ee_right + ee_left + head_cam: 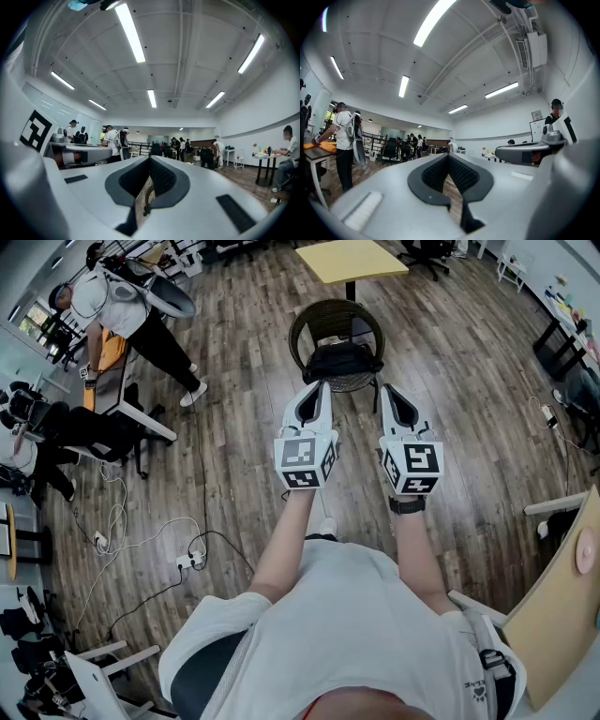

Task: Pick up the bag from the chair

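Note:
A black bag (pixel 342 360) lies on the seat of a round dark wicker chair (pixel 309 320) in the head view, straight ahead of me. My left gripper (pixel 318 387) and right gripper (pixel 386 390) are held side by side just short of the chair's near edge, tips pointing at the bag and apart from it. In the left gripper view the left gripper (pixel 449 156) has its jaws meeting at the tip, holding nothing. The right gripper (pixel 150 159) looks the same, with a bit of chair rim showing through the gap.
A yellow table (pixel 352 259) stands just beyond the chair. A person (pixel 131 310) bends over a desk (pixel 112 381) at the left. Cables and a power strip (pixel 187 561) lie on the wood floor at lower left. A tan board (pixel 562 596) leans at the right.

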`<state>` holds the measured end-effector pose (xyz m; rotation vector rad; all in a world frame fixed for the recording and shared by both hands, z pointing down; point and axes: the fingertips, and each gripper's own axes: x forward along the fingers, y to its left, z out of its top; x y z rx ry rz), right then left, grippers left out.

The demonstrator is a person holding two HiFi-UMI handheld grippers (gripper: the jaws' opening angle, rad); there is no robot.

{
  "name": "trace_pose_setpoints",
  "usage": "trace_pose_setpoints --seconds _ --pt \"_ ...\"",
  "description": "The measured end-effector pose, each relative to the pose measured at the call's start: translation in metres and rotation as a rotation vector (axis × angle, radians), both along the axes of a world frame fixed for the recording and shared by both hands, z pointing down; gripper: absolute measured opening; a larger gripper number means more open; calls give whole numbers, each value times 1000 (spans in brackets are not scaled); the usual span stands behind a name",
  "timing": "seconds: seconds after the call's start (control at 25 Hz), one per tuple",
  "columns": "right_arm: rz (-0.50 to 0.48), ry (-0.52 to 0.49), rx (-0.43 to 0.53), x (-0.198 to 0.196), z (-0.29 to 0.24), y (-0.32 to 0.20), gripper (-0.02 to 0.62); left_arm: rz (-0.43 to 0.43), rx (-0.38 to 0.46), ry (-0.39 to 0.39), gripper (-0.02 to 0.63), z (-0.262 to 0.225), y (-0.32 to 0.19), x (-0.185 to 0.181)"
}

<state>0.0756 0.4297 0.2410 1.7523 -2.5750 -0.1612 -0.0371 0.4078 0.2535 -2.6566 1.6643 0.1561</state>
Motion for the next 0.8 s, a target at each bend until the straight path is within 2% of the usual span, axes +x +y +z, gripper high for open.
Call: trace_pose_setpoints --seconds 0.2,0.36,0.72,0.8 --pt "21 -11 -6 -10 3 -26 9 42 2 -23 9 4 -26 -4" --pt "27 -27 -13 -22 4 -46 9 77 23 -8 9 1 -42 -9" --pt "-18 18 -35 -76 11 -89 9 65 28 37 9 0 -85 -52" --pt "-29 24 -35 -87 13 -98 9 88 19 39 9 3 -92 -57"
